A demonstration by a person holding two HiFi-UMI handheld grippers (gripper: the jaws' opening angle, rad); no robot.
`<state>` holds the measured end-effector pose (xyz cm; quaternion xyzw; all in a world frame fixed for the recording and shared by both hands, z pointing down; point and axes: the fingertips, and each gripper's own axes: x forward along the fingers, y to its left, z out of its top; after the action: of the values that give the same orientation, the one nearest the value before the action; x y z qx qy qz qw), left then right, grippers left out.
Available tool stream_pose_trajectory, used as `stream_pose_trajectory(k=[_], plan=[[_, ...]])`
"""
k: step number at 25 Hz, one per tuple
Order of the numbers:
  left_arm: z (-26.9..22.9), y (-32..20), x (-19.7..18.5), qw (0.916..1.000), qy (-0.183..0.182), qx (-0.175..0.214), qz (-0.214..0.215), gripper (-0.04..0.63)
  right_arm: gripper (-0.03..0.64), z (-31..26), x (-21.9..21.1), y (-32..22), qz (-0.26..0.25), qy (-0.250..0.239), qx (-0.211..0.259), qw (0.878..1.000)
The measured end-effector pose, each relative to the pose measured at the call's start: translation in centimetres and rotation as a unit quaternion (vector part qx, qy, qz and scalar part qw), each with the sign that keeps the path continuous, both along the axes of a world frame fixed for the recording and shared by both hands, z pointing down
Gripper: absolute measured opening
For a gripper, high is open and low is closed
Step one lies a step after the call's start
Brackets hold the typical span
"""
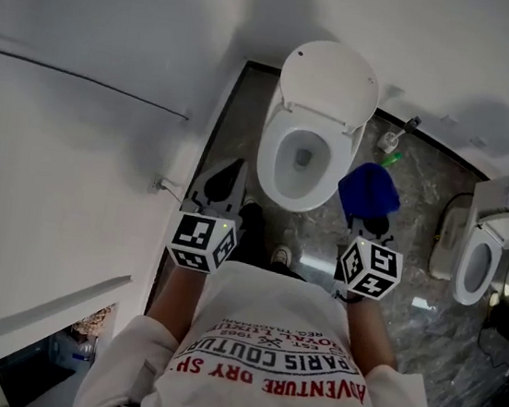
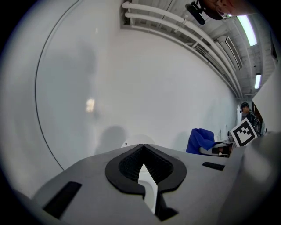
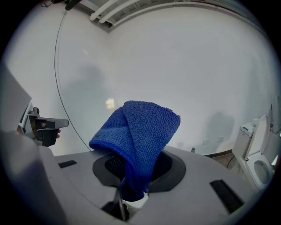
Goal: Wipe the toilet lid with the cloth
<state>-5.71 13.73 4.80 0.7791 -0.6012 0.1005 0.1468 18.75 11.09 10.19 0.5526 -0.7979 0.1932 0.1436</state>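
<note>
Cloth point(image 3: 141, 136), blue terry, looks soft, light and floppy. The right claw point(image 3: 131, 195) is clamped on its lower fold, a sound hold. The left claw point(image 2: 144, 173) is closed and empty. Beyond them the toilet lid point(image 1: 331, 80) stands raised.

I count two toilets: the open toilet point(image 1: 312, 131) ahead, the second toilet point(image 1: 485, 256) at right. One blue cloth point(image 1: 368, 191). One toilet brush point(image 1: 398, 136). My two grippers: left gripper point(image 1: 229, 174), right gripper point(image 1: 370, 224).

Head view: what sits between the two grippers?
Head view shows the white toilet bowl's front between the left gripper and the right gripper clamping a blue terry cloth.
</note>
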Motion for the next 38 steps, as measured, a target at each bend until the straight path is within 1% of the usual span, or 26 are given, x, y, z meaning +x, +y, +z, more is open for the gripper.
stream_pose_trajectory(k=[4,8,12,16,20,23,26,30,32,34,36,38], plan=[[2.5,-4.7,-0.9,0.9998,0.01,-0.018,0.008,0.006,0.087,1.5,-0.9,-3.7,0.004,0.01,-0.011,1.0],[4.5,-10.2,-2.1,0.9988,0.023,-0.032,0.027,0.006,0.087,2.7,-2.8,-7.9,0.014,0.021,-0.024,0.999],[6.9,-16.4,-4.4,0.9975,0.038,-0.029,0.052,0.006,0.087,4.9,-6.6,-12.8,0.017,0.027,-0.027,0.999],[9.4,-22.1,-6.6,0.9955,0.037,-0.037,0.079,0.006,0.087,7.3,-10.3,-17.7,0.025,0.037,-0.034,0.998],[11.4,-26.8,-6.6,0.9918,0.055,-0.052,0.103,0.006,0.087,9.3,-12.0,-21.9,0.032,0.046,-0.037,0.998],[13.3,-29.6,-6.4,0.99,0.052,-0.06,0.116,0.006,0.087,10.9,-13.4,-24.9,0.035,0.033,-0.037,0.998],[14.9,-31.2,-6.3,0.9899,0.041,-0.057,0.123,0.006,0.087,12.1,-15.5,-27.6,0.018,0.015,-0.031,0.999],[17.4,-32.1,-5.5,0.9883,0.039,-0.053,0.138,0.006,0.087,14.4,-17.8,-30.8,-0.02,0.018,-0.02,0.999],[18.8,-32.6,-5.6,0.9888,0.047,-0.06,0.129,0.006,0.087,15.7,-19.2,-32.4,-0.04,0.018,-0.007,0.999],[20.0,-33.0,-6.2,0.9901,0.051,-0.067,0.112,0.006,0.087,16.8,-20.8,-33.9,-0.07,0.013,0.016,0.997],[21.4,-33.0,-6.4,0.9909,0.042,-0.065,0.109,0.006,0.087,17.8,-22.0,-34.9,-0.092,0.007,0.034,0.995],[22.9,-32.8,-6.3,0.9915,0.036,-0.07,0.104,0.006,0.087,19.0,-22.6,-35.5,-0.104,-0.001,0.039,0.994]])
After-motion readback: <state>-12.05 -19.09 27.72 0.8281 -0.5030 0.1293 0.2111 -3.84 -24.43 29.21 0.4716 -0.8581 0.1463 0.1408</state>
